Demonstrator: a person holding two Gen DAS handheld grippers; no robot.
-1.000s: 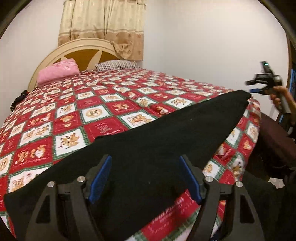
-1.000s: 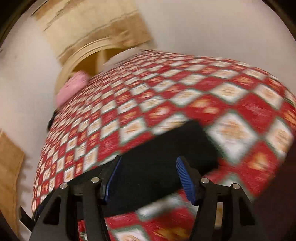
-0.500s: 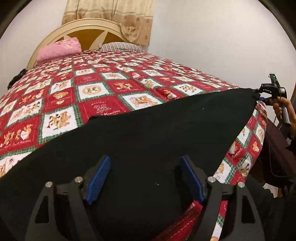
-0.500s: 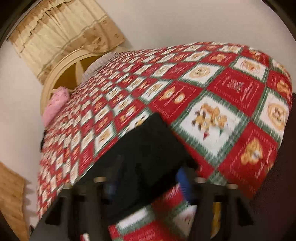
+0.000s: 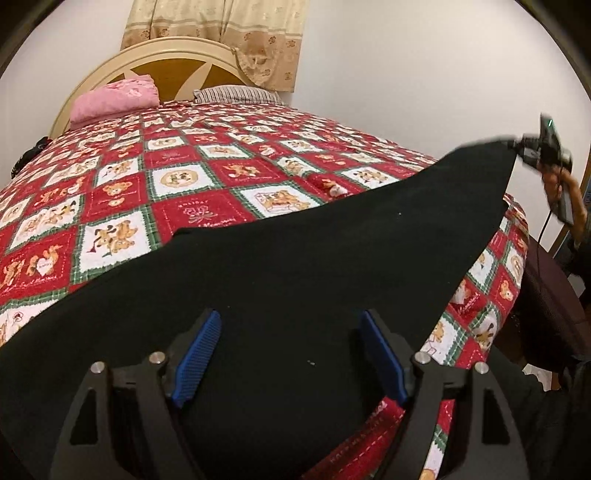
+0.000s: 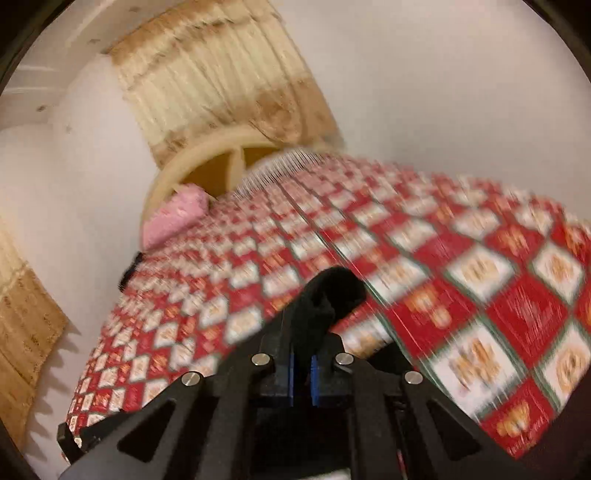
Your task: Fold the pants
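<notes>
Black pants (image 5: 314,251) lie along the near edge of a bed with a red checked quilt (image 5: 184,192). My left gripper (image 5: 291,354) is open, its blue pads on either side of the fabric at the near end. My right gripper (image 6: 303,369) is shut on the far end of the pants (image 6: 328,291) and lifts that corner off the quilt (image 6: 480,295). In the left wrist view the right gripper (image 5: 539,147) shows at far right, pulling the corner up. The right wrist view is motion-blurred.
A pink pillow (image 5: 114,98) and a striped pillow (image 5: 236,94) lie by the cream headboard (image 5: 173,55). Beige curtains (image 5: 214,33) hang behind. A dark item (image 5: 27,157) sits at the bed's left edge. Dark furniture (image 5: 550,295) stands right of the bed.
My right gripper closed on the pants' far end and raised it off the quilt. My left gripper stayed open over the near end, shifting slightly.
</notes>
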